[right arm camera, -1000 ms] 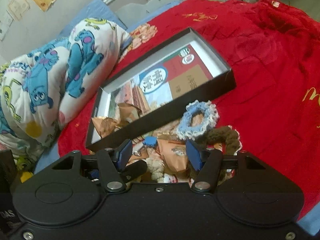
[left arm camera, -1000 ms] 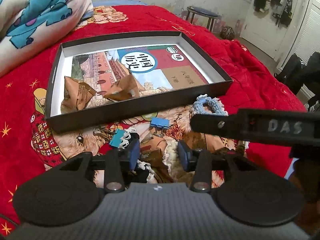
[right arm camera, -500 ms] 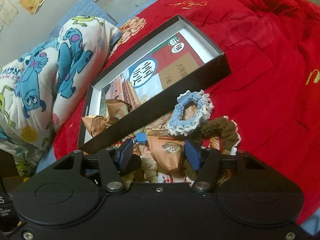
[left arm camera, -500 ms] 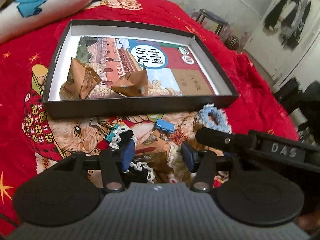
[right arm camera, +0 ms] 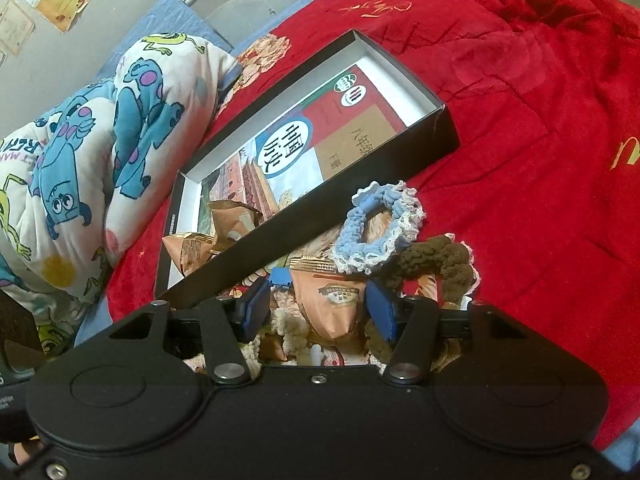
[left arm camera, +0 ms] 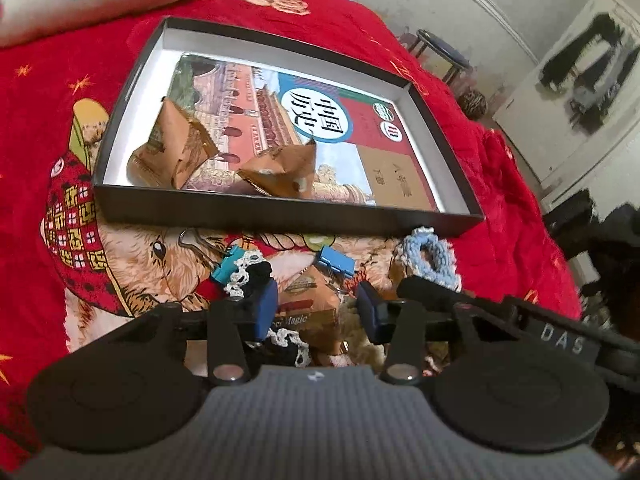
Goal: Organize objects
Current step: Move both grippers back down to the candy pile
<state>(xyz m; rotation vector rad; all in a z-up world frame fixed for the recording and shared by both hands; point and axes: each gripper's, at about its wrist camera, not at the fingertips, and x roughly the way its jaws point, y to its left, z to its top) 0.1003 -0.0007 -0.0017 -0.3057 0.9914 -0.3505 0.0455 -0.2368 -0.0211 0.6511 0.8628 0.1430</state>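
Observation:
A shallow black box (left arm camera: 280, 216) lies on the red blanket and holds a book and two brown snack packets (left arm camera: 176, 152). In front of it is a pile of small things. My left gripper (left arm camera: 317, 312) hangs low over the pile, its jaws closing around a brown snack packet (left arm camera: 308, 304); the blue pads stand just clear of it. My right gripper (right arm camera: 318, 310) is also closing, with a brown packet (right arm camera: 332, 300) between its pads and a gap on the left side. One of the right gripper's fingers (left arm camera: 424, 294) reaches in beside the left one.
Also in the pile are two blue binder clips (left arm camera: 336, 262), a black and white lace scrunchie (left arm camera: 252, 276), a light blue scrunchie (right arm camera: 376, 228) and a brown scrunchie (right arm camera: 436, 260). A cartoon-print quilt (right arm camera: 100, 160) is bunched at the box's far side. A stool (left arm camera: 440, 50) stands past the bed.
The left gripper has rolled and moved closer to the pile; its jaws widened, then narrowed around the packet. The right gripper's jaws have narrowed a little; it stayed nearly in place.

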